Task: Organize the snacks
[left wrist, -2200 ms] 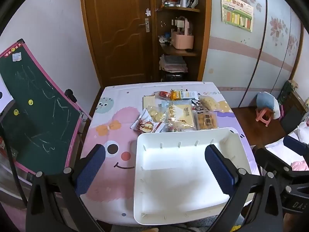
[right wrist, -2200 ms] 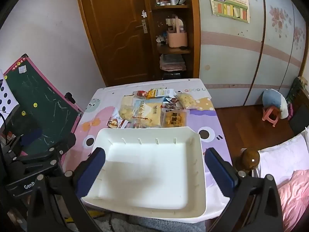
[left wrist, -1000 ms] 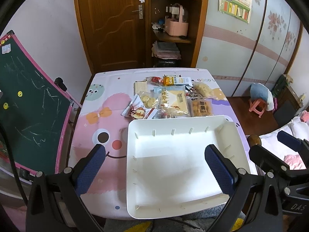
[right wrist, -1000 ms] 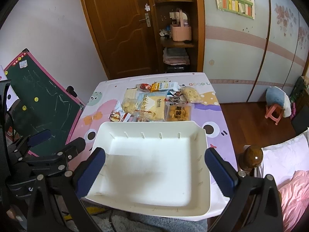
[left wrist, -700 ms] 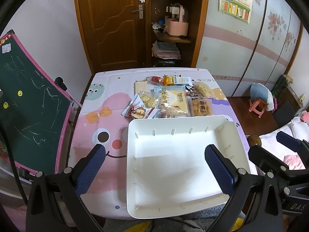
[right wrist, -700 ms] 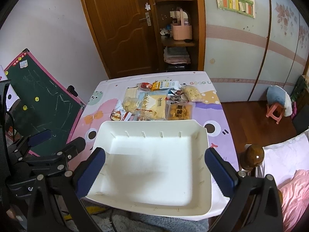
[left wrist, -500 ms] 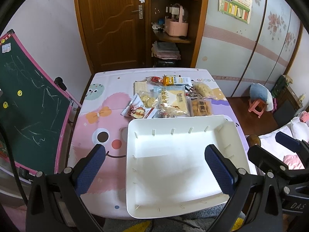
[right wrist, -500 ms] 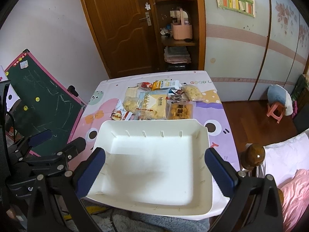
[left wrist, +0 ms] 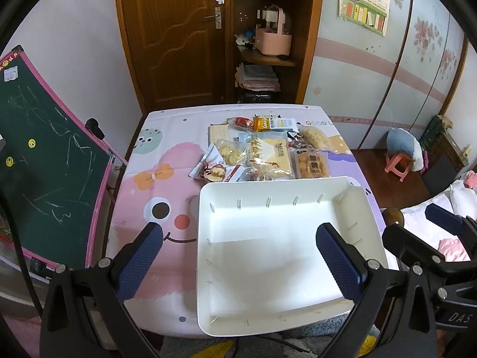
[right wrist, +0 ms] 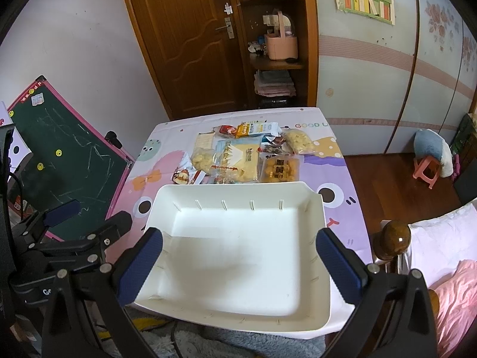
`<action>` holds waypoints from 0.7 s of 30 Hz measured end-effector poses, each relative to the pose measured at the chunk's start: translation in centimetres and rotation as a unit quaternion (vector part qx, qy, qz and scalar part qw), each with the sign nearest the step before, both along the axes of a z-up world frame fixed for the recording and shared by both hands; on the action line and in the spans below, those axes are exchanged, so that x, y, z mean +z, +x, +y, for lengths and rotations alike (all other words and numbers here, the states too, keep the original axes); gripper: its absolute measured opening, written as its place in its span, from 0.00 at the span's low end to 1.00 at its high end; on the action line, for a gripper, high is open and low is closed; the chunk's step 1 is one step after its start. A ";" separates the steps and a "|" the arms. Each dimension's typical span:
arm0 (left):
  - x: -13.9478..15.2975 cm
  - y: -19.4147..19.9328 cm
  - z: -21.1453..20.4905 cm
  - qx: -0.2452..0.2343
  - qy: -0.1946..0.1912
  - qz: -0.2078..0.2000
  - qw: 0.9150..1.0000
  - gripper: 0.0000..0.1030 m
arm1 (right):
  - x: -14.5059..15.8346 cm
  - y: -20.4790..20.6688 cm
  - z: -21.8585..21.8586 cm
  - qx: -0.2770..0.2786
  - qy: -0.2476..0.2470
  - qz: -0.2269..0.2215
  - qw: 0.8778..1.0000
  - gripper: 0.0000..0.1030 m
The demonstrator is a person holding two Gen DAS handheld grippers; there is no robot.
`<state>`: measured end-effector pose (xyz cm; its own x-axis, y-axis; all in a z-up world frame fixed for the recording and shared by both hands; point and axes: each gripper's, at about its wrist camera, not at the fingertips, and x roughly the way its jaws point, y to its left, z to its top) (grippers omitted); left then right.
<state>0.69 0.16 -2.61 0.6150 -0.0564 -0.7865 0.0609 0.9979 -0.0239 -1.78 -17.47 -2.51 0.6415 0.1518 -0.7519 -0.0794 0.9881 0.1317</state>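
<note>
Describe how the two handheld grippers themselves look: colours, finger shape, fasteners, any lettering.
Both the left gripper and the right gripper have black angular frames with silver screw heads. Each carries two slanted fingers faced with dark blue, finely textured pads. White lettering reading "DAS" shows on the right gripper's body in the left wrist view. A black cable runs along the left side.

White bin (left wrist: 286, 256) empty, upright; snack packets (left wrist: 268, 156) clustered flat just behind it.
</note>
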 end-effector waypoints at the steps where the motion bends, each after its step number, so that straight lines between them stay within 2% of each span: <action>1: 0.0 0.0 0.0 0.000 0.000 0.000 1.000 0.99 | 0.0 0.0 0.0 0.000 0.000 0.000 1.000 1.00; 21: -0.3 1.5 -0.2 0.001 0.016 0.016 1.000 0.99 | -0.9 1.7 -0.2 0.008 -0.004 0.023 1.000 1.00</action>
